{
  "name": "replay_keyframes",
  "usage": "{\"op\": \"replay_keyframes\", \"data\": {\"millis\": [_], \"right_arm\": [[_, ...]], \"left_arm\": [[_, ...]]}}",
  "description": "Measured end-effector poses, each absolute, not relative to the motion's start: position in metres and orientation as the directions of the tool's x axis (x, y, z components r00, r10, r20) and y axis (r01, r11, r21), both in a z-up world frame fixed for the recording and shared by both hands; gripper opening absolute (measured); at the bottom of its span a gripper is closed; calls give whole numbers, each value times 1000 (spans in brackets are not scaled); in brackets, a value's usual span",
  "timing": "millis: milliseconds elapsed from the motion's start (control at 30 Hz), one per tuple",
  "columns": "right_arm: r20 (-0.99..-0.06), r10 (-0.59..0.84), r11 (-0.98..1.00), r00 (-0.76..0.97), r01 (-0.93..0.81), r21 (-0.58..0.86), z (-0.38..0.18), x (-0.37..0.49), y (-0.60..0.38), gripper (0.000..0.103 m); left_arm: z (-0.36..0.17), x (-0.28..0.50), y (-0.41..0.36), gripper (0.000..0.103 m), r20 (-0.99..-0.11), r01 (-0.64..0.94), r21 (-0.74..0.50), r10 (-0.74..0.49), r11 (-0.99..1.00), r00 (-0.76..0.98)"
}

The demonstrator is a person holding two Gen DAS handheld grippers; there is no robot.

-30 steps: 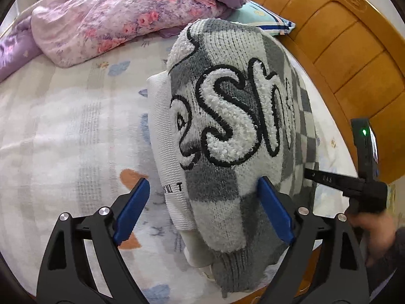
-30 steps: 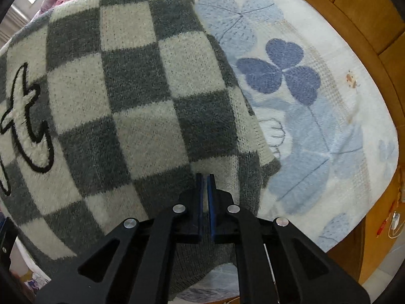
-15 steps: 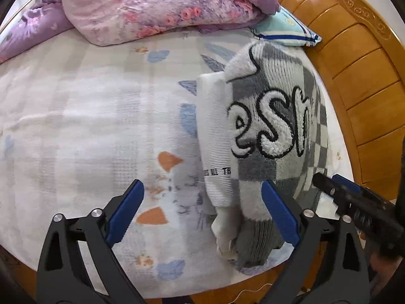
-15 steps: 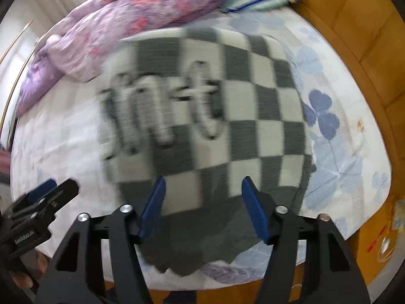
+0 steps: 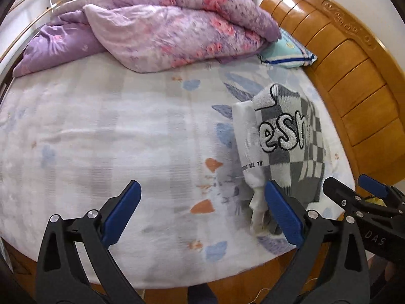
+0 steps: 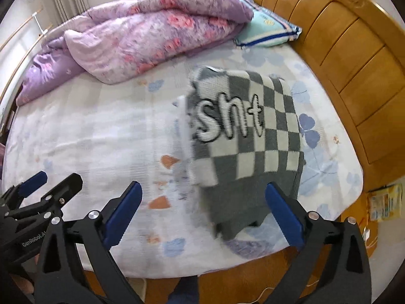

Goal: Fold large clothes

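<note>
A grey-and-white checked knit sweater (image 5: 291, 139) with fluffy white lettering lies folded on the bed's right side near the front edge. It also shows in the right wrist view (image 6: 243, 136). A folded white garment (image 5: 248, 141) lies under it and sticks out on its left. My left gripper (image 5: 202, 212) is open and empty, held back above the bed's front edge, left of the pile. My right gripper (image 6: 202, 210) is open and empty, held back in front of the sweater. Each gripper shows in the other's view, the right one (image 5: 354, 192) and the left one (image 6: 48, 185).
A crumpled purple floral quilt (image 5: 162, 30) lies at the bed's far side, with a teal pillow (image 5: 288, 50) beside it. A wooden headboard (image 5: 349, 71) runs along the right. The white patterned sheet (image 5: 114, 131) is bare left of the pile. Yellow packets (image 6: 384, 200) lie on the floor at right.
My right gripper opened and let go of the sweater. Both grippers drew back from the pile toward the bed's front edge, and the sweater stayed folded on the bed.
</note>
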State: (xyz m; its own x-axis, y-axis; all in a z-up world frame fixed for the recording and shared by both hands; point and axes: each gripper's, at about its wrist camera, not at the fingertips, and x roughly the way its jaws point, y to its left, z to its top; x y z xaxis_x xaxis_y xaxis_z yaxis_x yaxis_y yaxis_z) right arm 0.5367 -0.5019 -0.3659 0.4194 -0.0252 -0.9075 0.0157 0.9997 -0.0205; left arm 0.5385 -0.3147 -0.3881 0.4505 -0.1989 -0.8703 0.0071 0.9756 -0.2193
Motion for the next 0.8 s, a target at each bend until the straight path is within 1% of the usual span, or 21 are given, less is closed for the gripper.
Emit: {"op": "replay_keyframes", "data": {"millis": [200, 267, 467, 633, 800], "right_arm": [[-871, -50, 998, 489, 62, -23, -316, 475, -436, 95], [-854, -39, 998, 519, 65, -6, -299, 447, -409, 95], [-825, -35, 998, 564, 55, -5, -258, 383, -348, 95], [-802, -31, 999, 597, 38, -10, -222, 345, -321, 95], [-769, -37, 999, 639, 34, -19, -192, 315, -315, 95]], "left_arm": [[-337, 476, -243, 98, -821, 73, -227, -231, 971, 522], [-320, 454, -215, 98, -805, 83, -235, -242, 968, 541], [-273, 391, -157, 98, -767, 95, -214, -227, 972, 600], [-240, 349, -130, 98, -738, 91, -244, -246, 965, 629], [-204, 315, -124, 98, -706, 97, -223, -229, 970, 670]]}}
